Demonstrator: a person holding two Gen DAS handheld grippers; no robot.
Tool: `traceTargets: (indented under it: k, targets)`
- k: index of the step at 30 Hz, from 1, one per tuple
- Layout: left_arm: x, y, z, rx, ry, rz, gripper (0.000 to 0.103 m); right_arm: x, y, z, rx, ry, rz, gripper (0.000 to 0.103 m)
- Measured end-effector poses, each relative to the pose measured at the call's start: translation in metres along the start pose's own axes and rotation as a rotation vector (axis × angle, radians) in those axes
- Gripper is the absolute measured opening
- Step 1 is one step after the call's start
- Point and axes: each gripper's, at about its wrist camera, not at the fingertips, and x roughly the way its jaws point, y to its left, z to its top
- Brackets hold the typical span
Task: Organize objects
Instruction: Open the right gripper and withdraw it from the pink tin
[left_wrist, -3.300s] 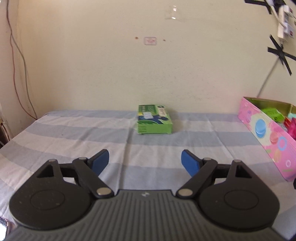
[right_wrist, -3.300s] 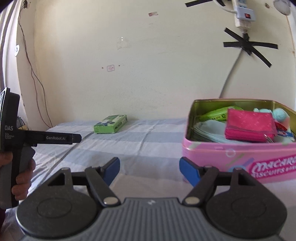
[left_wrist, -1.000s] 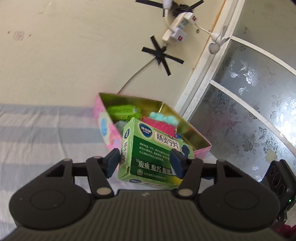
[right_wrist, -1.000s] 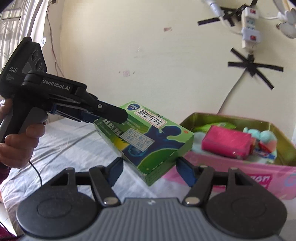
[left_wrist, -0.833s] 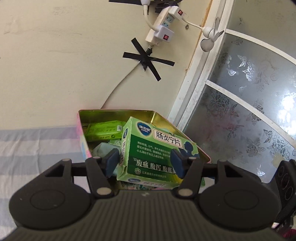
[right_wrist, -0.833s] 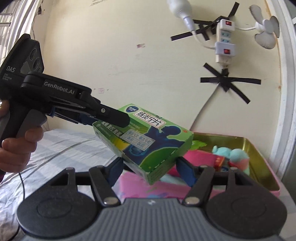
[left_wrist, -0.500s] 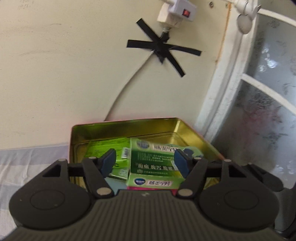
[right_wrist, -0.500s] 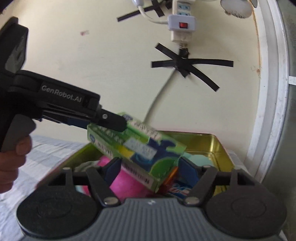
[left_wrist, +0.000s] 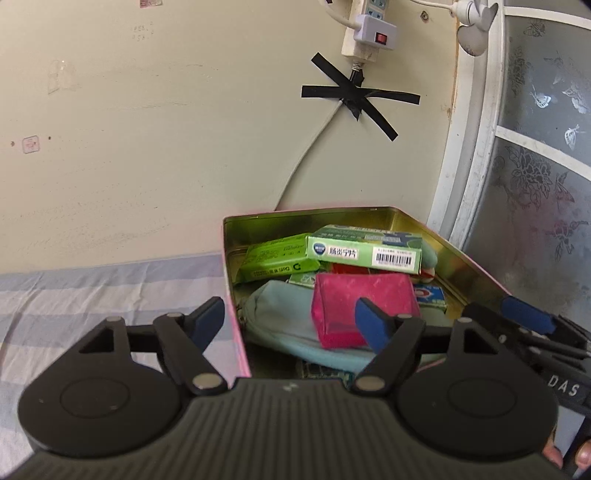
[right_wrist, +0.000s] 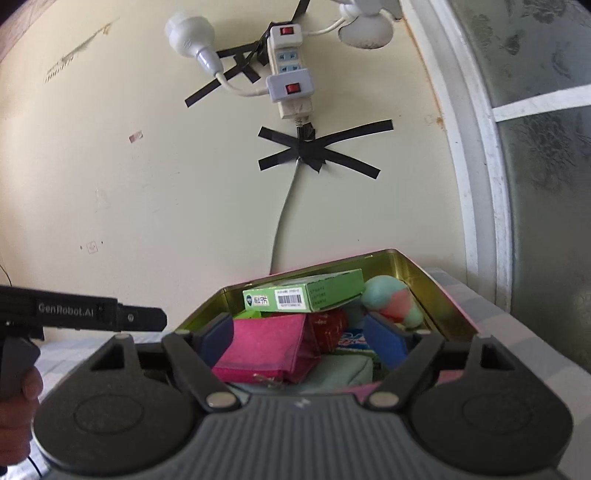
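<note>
The green medicine box (left_wrist: 364, 251) lies loose inside the pink tin (left_wrist: 231, 295), on top of the other contents near the far wall; the right wrist view shows the same green medicine box (right_wrist: 303, 293) in the pink tin (right_wrist: 417, 280). My left gripper (left_wrist: 290, 323) hovers over the tin's near left corner, its jaws opening with nothing between them. My right gripper (right_wrist: 301, 341) is held over the tin's near side, jaws opening too, nothing gripped. A pink pouch (left_wrist: 364, 308) lies just beyond the left gripper's right fingertip.
The tin also holds a second green pack (left_wrist: 277, 258), a pale blue pouch (left_wrist: 280, 317), a soft teal and pink toy (right_wrist: 391, 301) and a blue packet (left_wrist: 430, 295). A striped sheet (left_wrist: 92, 291) covers the bed. A wall with a power strip (left_wrist: 369, 33) and a glass door (left_wrist: 535, 166) stand close behind.
The green box was held by both grippers and carried over the tin; both let go and it now rests inside. Both grippers have drawn back with wider jaws.
</note>
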Motion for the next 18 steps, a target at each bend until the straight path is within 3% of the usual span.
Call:
traceTargets:
  k: [6,9,15,18]
  targets:
    - [-0.028,0.012,-0.031,-0.027,0.034,0.025,0.081,-0.035,0.018,-0.027,0.048,0.009,-0.019,0.081]
    - [-0.039,0.02,-0.044,-0.055,0.048,0.038,0.087,-0.043,0.027,-0.032,0.041,0.022,-0.024,0.081]
    - [-0.054,0.027,-0.064,-0.044,0.045,0.085,0.088,-0.059,0.038,-0.039,0.063,0.031,-0.014,0.082]
    - [-0.057,0.031,-0.073,-0.046,0.053,0.105,0.097,-0.065,0.045,-0.044,0.06,0.037,-0.01,0.082]
